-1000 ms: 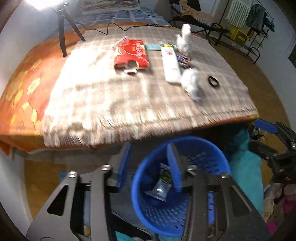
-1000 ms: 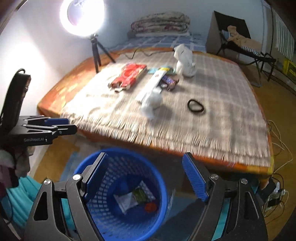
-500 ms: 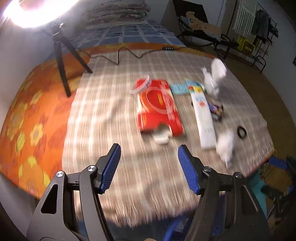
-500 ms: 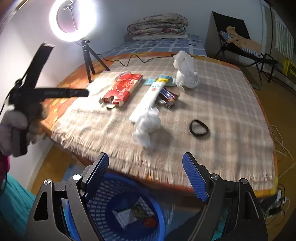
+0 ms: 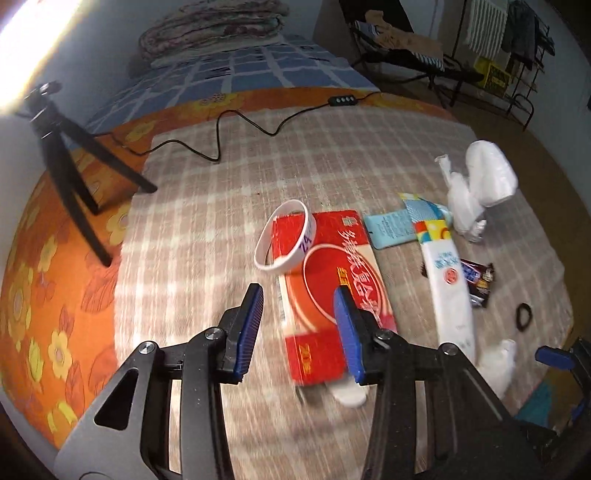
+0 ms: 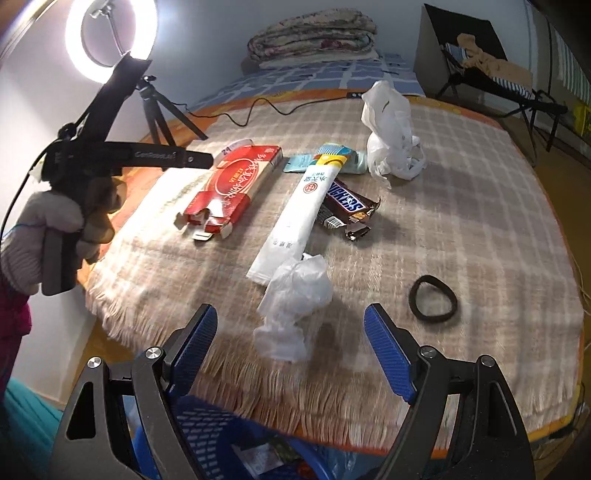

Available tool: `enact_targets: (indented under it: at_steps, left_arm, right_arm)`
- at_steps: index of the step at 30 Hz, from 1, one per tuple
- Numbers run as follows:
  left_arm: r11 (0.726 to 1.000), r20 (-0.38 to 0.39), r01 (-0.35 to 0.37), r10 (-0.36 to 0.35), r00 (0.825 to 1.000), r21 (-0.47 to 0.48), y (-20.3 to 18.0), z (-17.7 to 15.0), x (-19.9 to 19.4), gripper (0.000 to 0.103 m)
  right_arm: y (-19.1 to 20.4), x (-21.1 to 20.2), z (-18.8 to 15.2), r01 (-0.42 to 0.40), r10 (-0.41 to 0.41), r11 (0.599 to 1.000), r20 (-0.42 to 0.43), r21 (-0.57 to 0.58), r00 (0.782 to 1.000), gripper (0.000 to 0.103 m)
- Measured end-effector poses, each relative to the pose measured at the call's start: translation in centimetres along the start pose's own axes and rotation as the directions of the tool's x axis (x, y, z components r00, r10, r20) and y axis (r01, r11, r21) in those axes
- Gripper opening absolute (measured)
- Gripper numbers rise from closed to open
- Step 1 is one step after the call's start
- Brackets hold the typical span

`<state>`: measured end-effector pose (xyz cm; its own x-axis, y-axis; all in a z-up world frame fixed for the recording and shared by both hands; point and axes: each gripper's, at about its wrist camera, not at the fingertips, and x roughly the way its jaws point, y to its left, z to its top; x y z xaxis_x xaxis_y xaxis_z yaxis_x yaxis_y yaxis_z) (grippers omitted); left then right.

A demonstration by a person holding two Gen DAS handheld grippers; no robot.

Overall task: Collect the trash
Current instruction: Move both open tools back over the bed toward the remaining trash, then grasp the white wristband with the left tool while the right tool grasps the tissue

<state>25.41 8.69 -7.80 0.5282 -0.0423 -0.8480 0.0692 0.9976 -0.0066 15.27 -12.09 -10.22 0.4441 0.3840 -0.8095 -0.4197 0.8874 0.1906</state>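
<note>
Left gripper (image 5: 299,314): jaws closing, part open, pads pressing on nothing; the near part of the red carton shows in the gap between the blue pads, under them.
Right gripper (image 6: 290,347): jaws spread wide and empty; it hangs over the fringed near edge of the blanket.
Red carton (image 5: 325,295): flat on the plaid blanket, running away from the left fingers, its torn end flaps nearest them.
White wristband (image 5: 284,236): beyond the left fingertips, leaning on the carton's far corner.
Crumpled clear plastic (image 6: 291,306): between the right fingers and just ahead of them, touching neither pad, near the fringe.
Long white pouch (image 6: 295,218): past that plastic, stretching away from the right fingers.
Snickers wrapper (image 6: 347,206): touching the pouch, on the side of the right finger.
Light-blue sachet (image 6: 301,162): at the pouch's far end, well beyond both pads.
White plastic bag (image 6: 389,133): farthest from the right fingers, bunched upright.
Black hair band (image 6: 434,299): ahead of the right finger and outside it, lying apart from the rest.
Blue basket (image 6: 221,435): below and behind the right fingers, under the blanket's edge, with wrappers inside.
Plaid blanket (image 6: 461,206): spread over an orange flowered sheet (image 5: 55,295).
Ring light on tripod (image 6: 110,33): far beyond the left-side finger, lit.
</note>
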Motion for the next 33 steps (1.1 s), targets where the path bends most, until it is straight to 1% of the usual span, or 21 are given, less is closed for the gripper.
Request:
enact_targets:
  at_steps: [4, 7, 9, 10, 12, 14, 16, 18, 20, 21, 22, 23, 25, 28, 33]
  left_arm:
    - [1.000, -0.011, -0.021, 0.021, 1.000, 0.019, -0.3, 0.9, 2.0, 0.041]
    - [0.999, -0.024, -0.037, 0.038, 0.999, 0.032, -0.4, 1.4, 3.3, 0.032]
    - [0.999, -0.021, -0.041, 0.042, 0.999, 0.032, -0.4, 1.7, 3.8, 0.031]
    - [0.999, -0.020, -0.039, 0.040, 0.999, 0.030, -0.3, 1.8, 4.0, 0.027]
    - [0.999, -0.018, -0.034, 0.034, 0.999, 0.020, 0.0, 2.1, 4.2, 0.026]
    - [0.999, -0.011, -0.029, 0.029, 1.000, 0.014, 0.2, 2.3, 4.3, 0.020]
    - [0.999, -0.009, -0.031, 0.031, 0.999, 0.014, 0.3, 2.4, 4.3, 0.017]
    - [1.000, -0.005, -0.028, 0.028, 1.000, 0.010, 0.4, 2.5, 4.3, 0.015]
    - [1.000, 0.005, -0.025, 0.025, 1.000, -0.001, 0.6, 2.5, 4.1, 0.012]
    - [1.000, 0.012, -0.024, 0.024, 1.000, -0.011, 0.8, 2.6, 3.9, 0.012]
    - [1.000, 0.015, -0.024, 0.024, 1.000, -0.017, 0.9, 2.6, 3.8, 0.012]
    - [0.999, 0.020, -0.025, 0.025, 0.999, -0.029, 1.1, 2.7, 3.7, 0.011]
    - [0.999, 0.025, -0.026, 0.027, 0.999, -0.043, 1.4, 2.7, 3.5, 0.011]
    - [0.997, 0.041, -0.036, 0.039, 0.998, -0.063, 2.0, 2.9, 3.0, 0.010]
    - [0.994, 0.070, -0.048, 0.055, 0.996, -0.100, 3.2, 3.1, 1.7, 0.010]
  right_arm:
    - [-0.3, 1.2, 0.4, -0.006, 0.006, 1.000, -0.014, 0.012, 1.000, 0.082]
    - [-0.4, 2.2, 0.6, -0.007, 0.008, 1.000, -0.030, 0.013, 1.000, 0.082]
    - [-0.4, 2.7, 0.6, -0.006, 0.006, 1.000, -0.036, 0.009, 0.999, 0.082]
    - [-0.4, 2.9, 0.6, -0.006, 0.007, 1.000, -0.038, 0.008, 0.999, 0.081]
    - [-0.5, 3.1, 0.7, -0.011, 0.011, 1.000, -0.042, 0.011, 0.999, 0.079]
    - [-0.7, 3.3, 0.8, -0.017, 0.018, 1.000, -0.045, 0.020, 0.999, 0.076]
    - [-0.9, 3.3, 0.7, -0.024, 0.025, 0.999, -0.048, 0.029, 0.999, 0.068]
    - [-1.1, 3.3, 0.7, -0.029, 0.031, 0.999, -0.051, 0.034, 0.998, 0.062]
    - [-1.4, 3.3, 0.7, -0.037, 0.039, 0.999, -0.055, 0.040, 0.998, 0.052]
    - [-1.5, 3.4, 0.6, -0.045, 0.048, 0.998, -0.060, 0.046, 0.997, 0.041]
    - [-1.7, 3.4, 0.6, -0.053, 0.056, 0.997, -0.062, 0.052, 0.996, 0.036]
    - [-1.8, 3.4, 0.6, -0.061, 0.065, 0.996, -0.063, 0.059, 0.996, 0.036]
    - [-2.0, 3.3, 0.5, -0.072, 0.076, 0.995, -0.061, 0.066, 0.995, 0.029]
    - [-2.1, 3.1, 0.6, -0.081, 0.084, 0.994, -0.052, 0.070, 0.995, 0.024]
    - [-2.0, 2.2, 0.9, -0.090, 0.092, 0.994, -0.026, 0.060, 0.995, 0.021]
